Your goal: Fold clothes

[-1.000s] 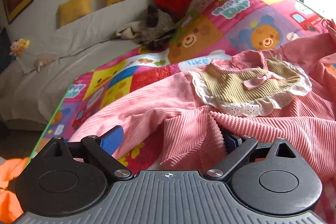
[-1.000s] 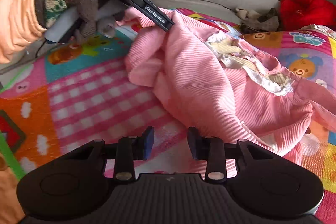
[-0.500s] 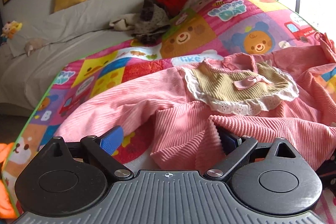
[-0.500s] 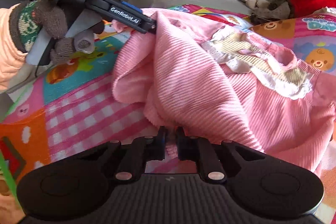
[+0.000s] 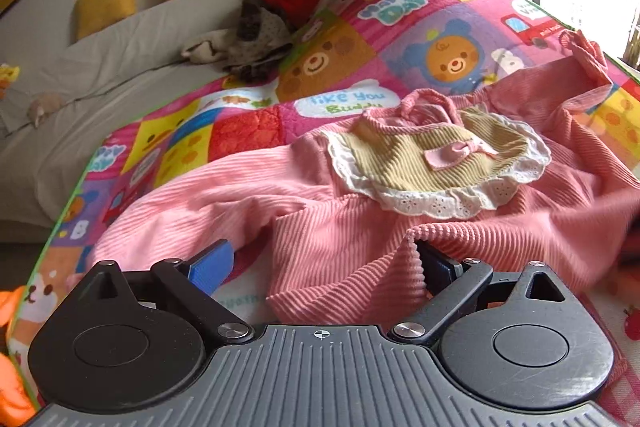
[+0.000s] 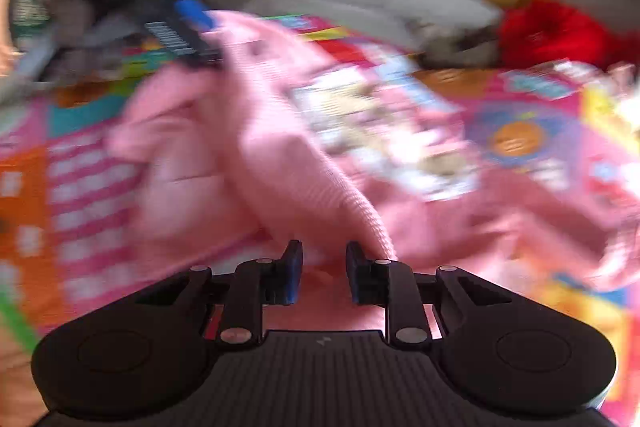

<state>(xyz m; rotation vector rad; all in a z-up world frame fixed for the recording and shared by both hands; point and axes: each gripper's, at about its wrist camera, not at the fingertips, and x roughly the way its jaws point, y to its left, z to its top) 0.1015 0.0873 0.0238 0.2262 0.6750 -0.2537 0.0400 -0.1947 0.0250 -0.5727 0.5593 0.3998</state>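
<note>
While the pink ribbed corduroy baby garment (image 5: 248, 199) with its beige lace-edged bib (image 5: 436, 163) lies crumpled on the colourful patchwork cartoon quilt (image 5: 400, 39), the left gripper (image 5: 324, 267) stands wide open, with a fold of the fabric draped over its right finger. In the blurred right wrist view, the right gripper (image 6: 323, 267) has its fingers apart with pink cloth between them.

A pink ribbed garment (image 5: 224, 195) is spread rumpled across a patchwork quilt (image 5: 352, 43), front up. A tan bib collar (image 5: 436, 155) (lace-edged, with a small pink bow) is seen at its neckline; the near hem is bunched into folds.
</note>
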